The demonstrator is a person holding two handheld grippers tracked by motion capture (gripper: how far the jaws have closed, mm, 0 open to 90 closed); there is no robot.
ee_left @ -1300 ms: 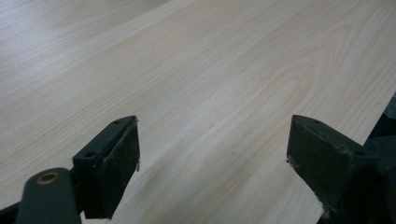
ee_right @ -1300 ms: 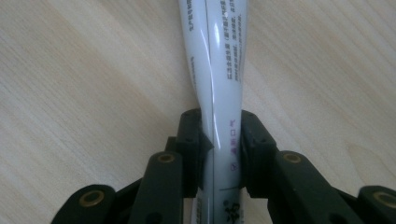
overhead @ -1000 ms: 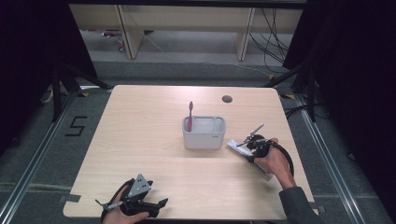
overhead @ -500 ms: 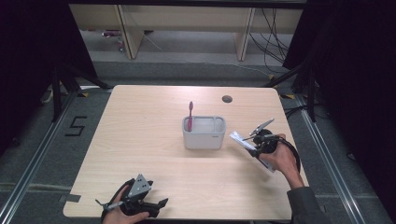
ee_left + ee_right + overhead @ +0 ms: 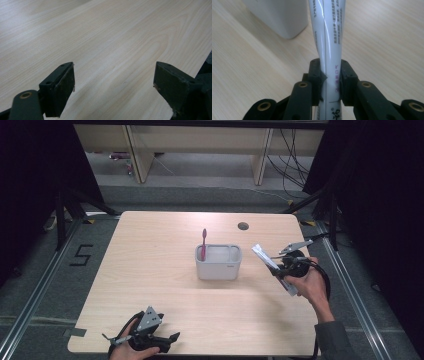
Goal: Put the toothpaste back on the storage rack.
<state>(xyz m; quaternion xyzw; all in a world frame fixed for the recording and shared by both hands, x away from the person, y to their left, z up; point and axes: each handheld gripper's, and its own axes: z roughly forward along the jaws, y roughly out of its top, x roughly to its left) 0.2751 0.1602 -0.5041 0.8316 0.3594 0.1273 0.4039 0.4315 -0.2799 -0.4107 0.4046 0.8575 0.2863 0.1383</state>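
While the toothpaste tube [image 5: 272, 268] is off the table, it is not yet in the holder [image 5: 218, 262]; judged roughly half done. High view: right gripper [image 5: 281, 269] at 3 o'clock of the holder, tube clamped and tilted toward 10 o'clock, free end near the holder's rim, apart from it. A toothbrush [image 5: 203, 243] stands in the left compartment. Left gripper [image 5: 167, 340] rests at the table's [image 5: 150, 250] 6 o'clock edge.

Left gripper view: jaws spread wide over bare wood, holding nothing.

Right gripper view: jaws pinch the tube [image 5: 328, 42] mid-length; it runs toward 12 o'clock, holder [image 5: 279, 15] at 11 o'clock.
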